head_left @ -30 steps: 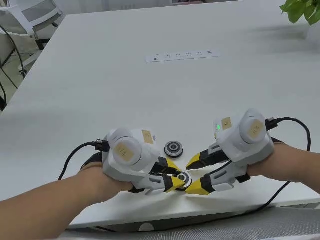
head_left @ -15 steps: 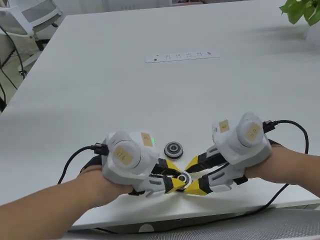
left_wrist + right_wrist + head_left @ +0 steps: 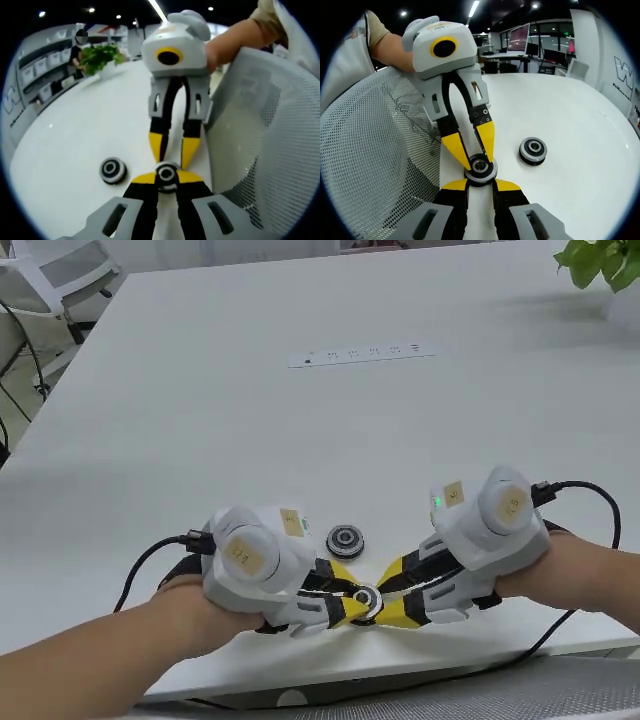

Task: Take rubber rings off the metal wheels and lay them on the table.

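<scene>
A small metal wheel (image 3: 364, 598) with a black rubber ring sits between both grippers near the table's front edge. My left gripper (image 3: 351, 602) is shut on it, the yellow tips on either side of the wheel (image 3: 167, 174) in the left gripper view. My right gripper (image 3: 386, 602) comes from the opposite side and is closed on the rim of the same wheel (image 3: 481, 167). A second ringed wheel (image 3: 346, 537) lies flat on the white table (image 3: 300, 430) just behind them, also seen as the second wheel (image 3: 533, 150) in the right gripper view.
A white power strip (image 3: 362, 354) lies across the middle of the table. A green plant (image 3: 600, 260) stands at the far right corner. A grey mesh chair (image 3: 260, 125) is close against the front table edge. Black cables trail from both grippers.
The right gripper has moved left onto the wheel and its jaws have closed from open. The left gripper has stayed shut on the wheel.
</scene>
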The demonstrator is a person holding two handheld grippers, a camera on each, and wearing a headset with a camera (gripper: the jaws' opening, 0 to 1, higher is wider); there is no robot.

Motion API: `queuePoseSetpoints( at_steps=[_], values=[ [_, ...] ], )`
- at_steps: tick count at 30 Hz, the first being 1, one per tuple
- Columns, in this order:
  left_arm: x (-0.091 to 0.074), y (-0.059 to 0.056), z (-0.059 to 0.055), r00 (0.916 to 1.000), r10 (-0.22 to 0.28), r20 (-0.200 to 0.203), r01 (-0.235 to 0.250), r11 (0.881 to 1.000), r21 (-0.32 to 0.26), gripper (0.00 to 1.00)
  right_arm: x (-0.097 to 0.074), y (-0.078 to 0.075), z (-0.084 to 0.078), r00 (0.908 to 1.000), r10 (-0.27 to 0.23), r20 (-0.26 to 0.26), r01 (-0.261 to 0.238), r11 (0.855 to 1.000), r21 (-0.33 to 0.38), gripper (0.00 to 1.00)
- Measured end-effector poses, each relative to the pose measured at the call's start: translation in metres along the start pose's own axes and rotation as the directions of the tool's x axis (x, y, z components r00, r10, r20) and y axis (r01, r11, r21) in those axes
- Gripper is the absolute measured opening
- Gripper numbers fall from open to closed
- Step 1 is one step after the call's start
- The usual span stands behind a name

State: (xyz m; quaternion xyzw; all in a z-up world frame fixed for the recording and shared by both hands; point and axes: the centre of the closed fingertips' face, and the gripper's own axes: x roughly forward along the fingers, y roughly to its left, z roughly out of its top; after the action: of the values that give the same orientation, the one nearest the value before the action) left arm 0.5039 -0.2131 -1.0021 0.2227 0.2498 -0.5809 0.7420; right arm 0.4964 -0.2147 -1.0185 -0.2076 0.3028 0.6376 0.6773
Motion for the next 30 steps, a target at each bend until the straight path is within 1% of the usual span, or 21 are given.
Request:
queuePoseSetpoints(
  at_steps=[4,11,14,15,20,26,27,30],
  values=[
    [0.0,0.0,-0.0001,1.0,0.002,0.0,-0.002,1.0,0.003,0.13,-0.0011,-0.0004,-0.0017,1.0,-0.002,-0.004,0.002,1.0,0.002,0.12],
    [-0.0001,0.0005,-0.0003,1.0,0.006,0.0,-0.006,1.0,0.006,0.13,-0.0019,-0.0005,-0.0027,1.0,-0.004,-0.007,0.004,1.0,0.005,0.09],
    [-0.0003,0.0004,-0.0004,1.0,0.007,-0.001,-0.007,1.0,0.008,0.13,-0.0024,-0.0021,-0.0043,0.9999,-0.009,-0.011,0.009,1.0,0.004,0.03],
    [-0.0003,0.0007,-0.0005,1.0,0.008,-0.001,-0.008,1.0,0.01,0.13,-0.0025,-0.0022,-0.0047,0.9999,-0.009,-0.01,0.009,1.0,0.016,0.03],
    [-0.0002,0.0016,-0.0007,0.9999,0.011,0.0,-0.011,1.0,0.009,0.13,-0.0023,-0.0029,-0.0046,0.9999,-0.009,-0.008,0.009,1.0,0.019,0.01],
    [0.0003,0.0018,-0.0006,0.9999,0.014,-0.001,-0.014,1.0,0.007,0.13,-0.0043,-0.005,-0.0058,0.9999,-0.011,0.002,0.011,0.997,0.07,0.0],
    [0.0003,0.0018,-0.0006,0.9999,0.014,-0.002,-0.014,1.0,0.008,0.13,-0.0047,-0.0068,-0.0051,0.9998,-0.017,0.005,0.017,0.997,0.073,0.0],
    [0.0005,0.0021,-0.0006,0.9999,0.014,-0.002,-0.014,1.0,0.007,0.13,-0.0054,-0.0065,-0.0052,0.9999,-0.012,0.012,0.01,0.994,0.106,0.0]
  ],
)
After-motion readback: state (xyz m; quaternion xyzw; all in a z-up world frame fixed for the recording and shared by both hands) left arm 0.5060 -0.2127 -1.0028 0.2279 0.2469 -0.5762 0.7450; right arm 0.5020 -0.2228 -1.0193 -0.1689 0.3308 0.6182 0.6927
